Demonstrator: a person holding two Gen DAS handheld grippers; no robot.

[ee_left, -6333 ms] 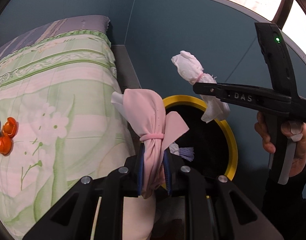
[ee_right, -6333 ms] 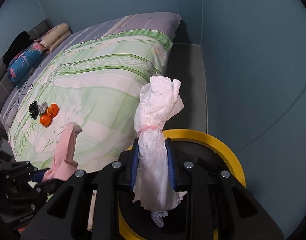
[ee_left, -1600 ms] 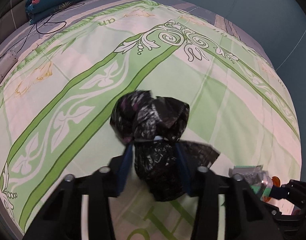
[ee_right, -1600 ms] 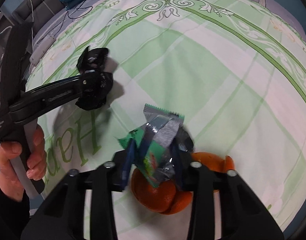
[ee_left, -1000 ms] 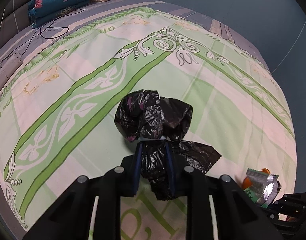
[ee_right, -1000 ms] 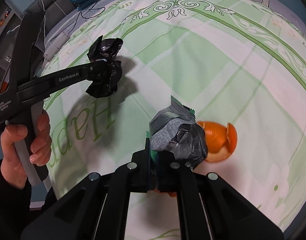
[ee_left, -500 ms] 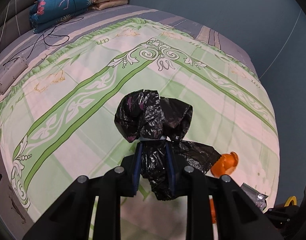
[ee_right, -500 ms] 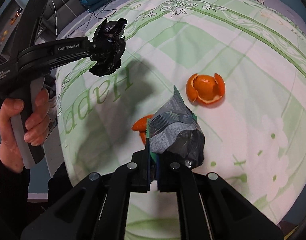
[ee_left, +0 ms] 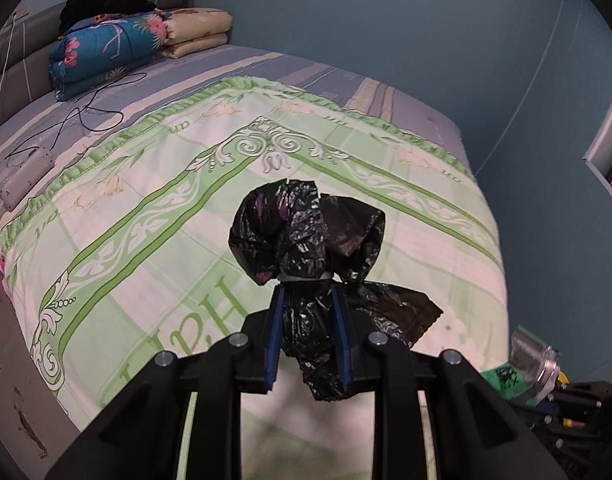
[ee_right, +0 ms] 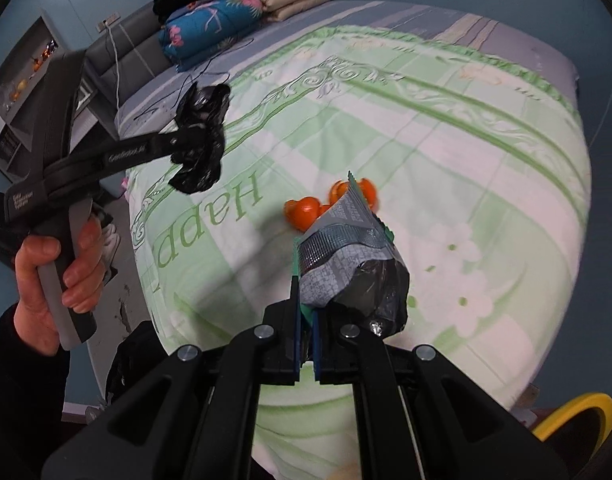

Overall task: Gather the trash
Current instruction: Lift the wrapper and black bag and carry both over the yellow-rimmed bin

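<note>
Green-and-white bedding covers the bed (ee_right: pixel 446 128) under both tools. Nearest, the right gripper (ee_right: pixel 306 312) has its fingers pressed together on a crumpled snack wrapper (ee_right: pixel 346 256), held above the quilt. Just beyond lie orange peels (ee_right: pixel 306 210). Farther left, the left gripper (ee_left: pixel 308 320) has its fingers clamped on a knotted black trash bag (ee_left: pixel 306 236), raised above the bed. Folded blankets (ee_left: pixel 106 52) sit at the far end.
</note>
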